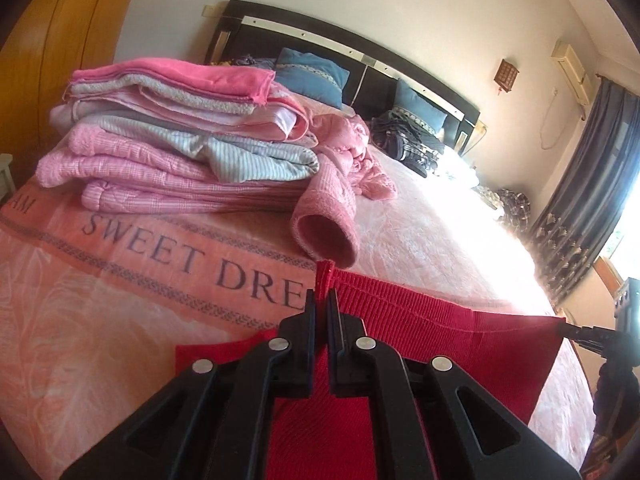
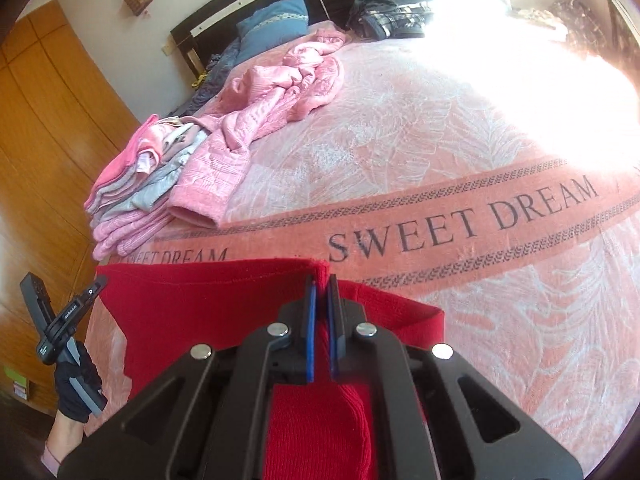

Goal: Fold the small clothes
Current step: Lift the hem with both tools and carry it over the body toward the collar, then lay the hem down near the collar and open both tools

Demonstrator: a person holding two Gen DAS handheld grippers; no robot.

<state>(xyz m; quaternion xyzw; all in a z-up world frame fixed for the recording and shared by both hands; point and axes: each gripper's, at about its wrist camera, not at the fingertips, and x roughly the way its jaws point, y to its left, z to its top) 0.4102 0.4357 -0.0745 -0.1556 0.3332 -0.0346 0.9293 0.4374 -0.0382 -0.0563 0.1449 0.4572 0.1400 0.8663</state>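
Red ribbed knit garment [image 1: 420, 332] hangs stretched between 2 sets of tongs above the near end of the bed. In the left wrist view, the left tongs [image 1: 321, 300] are clenched on 1 top corner of it, a small tab of red cloth poking up between the black fingers. The cloth's upper edge runs off to the right, where the other tongs [image 1: 576, 330] pinch the far corner. Below it lies the peach blanket printed "SWEET DREAM" [image 1: 140, 280], which covers the bed. A neat stack of folded pink and pale striped clothes [image 1: 172, 140] sits further up the bed, with a pink quilted jacket [image 1: 344, 148] slumped unfolded against it, 1 cuff gaping toward the camera.

In the right wrist view, the right tongs [image 2: 322, 284] are closed on the opposite corner, blue pads squeezing a doubled edge of the red knit [image 2: 208, 300]. At far left a gloved hand [image 2: 78, 384] holds the left tool. The crumpled pink jacket [image 2: 280, 96] sprawls across the blanket [image 2: 440, 140], and dark checked clothing [image 2: 392, 14] lies heaped by the blue pillows [image 2: 276, 20].

Judging by the stack, several pieces are done. The red garment looks barely begun, held up and not yet laid flat or creased, and the jacket and the dark heap appear left to do.
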